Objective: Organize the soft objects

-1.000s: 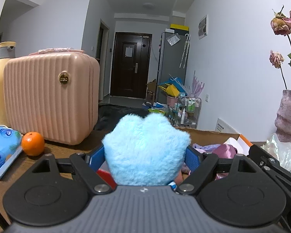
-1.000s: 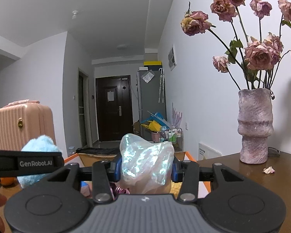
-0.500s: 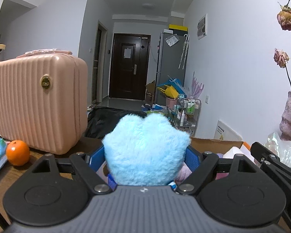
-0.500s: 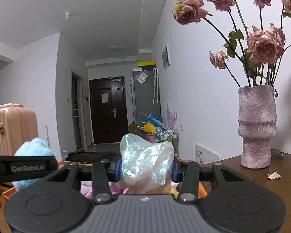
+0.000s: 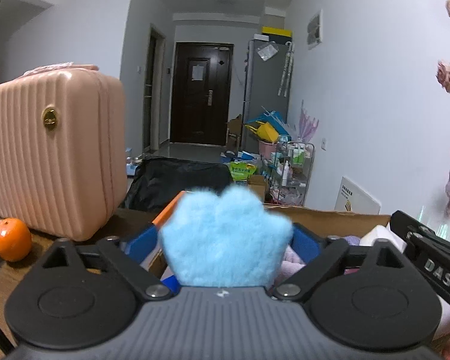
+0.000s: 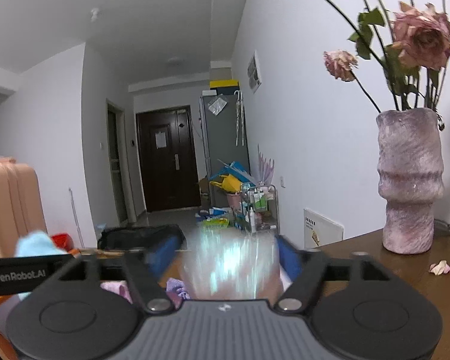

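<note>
Left tool [image 5: 226, 237] and right tool [image 6: 225, 253] have just opened; plush [image 5: 225, 240] & shiny bag [image 6: 229, 265] sit loose between, over box [image 5: 330, 220].

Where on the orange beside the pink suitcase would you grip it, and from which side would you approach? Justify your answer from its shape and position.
Grip the orange across its widest middle, probably coming from above or the front: it is round, so pads hold best at the widest part. The pink suitcase stands close behind it, blocking a rear approach.
</note>
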A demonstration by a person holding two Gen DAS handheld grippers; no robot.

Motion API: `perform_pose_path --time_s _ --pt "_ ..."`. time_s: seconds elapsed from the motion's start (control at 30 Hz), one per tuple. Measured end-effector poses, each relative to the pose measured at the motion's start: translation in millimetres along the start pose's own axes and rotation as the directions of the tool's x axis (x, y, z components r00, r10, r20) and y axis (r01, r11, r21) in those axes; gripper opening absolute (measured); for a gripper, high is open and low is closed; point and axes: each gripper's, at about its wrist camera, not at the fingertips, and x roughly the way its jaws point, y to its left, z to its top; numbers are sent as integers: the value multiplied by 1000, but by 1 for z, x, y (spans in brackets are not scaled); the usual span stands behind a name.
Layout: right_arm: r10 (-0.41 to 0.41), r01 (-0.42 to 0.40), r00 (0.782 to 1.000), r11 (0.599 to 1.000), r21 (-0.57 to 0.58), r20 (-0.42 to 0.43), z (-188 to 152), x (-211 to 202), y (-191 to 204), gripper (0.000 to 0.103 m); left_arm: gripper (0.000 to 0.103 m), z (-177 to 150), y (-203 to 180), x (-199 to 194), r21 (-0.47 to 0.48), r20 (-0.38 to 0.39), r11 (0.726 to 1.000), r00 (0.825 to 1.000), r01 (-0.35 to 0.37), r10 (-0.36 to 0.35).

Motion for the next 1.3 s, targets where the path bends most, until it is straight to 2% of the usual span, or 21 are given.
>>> perform_pose_path --time_s 0.07,0.13,0.37,0.63,1.3 --pt "-10 10 1000 1000 0 13 0 -4 0 99 103 0 2 -3 -13 16 1000 1000 -14 14" --pt "-16 16 1000 1000 -1 11 -1 -5 -1 103 103 0 5 -5 -13 27 1000 999 -24 25" --pt "-26 26 1000 1000 -4 16 -4 -16 -3 103 103 1 15 -8 -55 25 998 999 -29 31" --pt "-40 40 999 999 -15 21 -6 -44 -9 103 103 -5 23 -29 -23 36 1000 999 -18 19" --pt "-37 35 997 999 -30 -61 -21 -156 -23 103 103 -40 55 -127 32 -2 999 1000 18 -18"
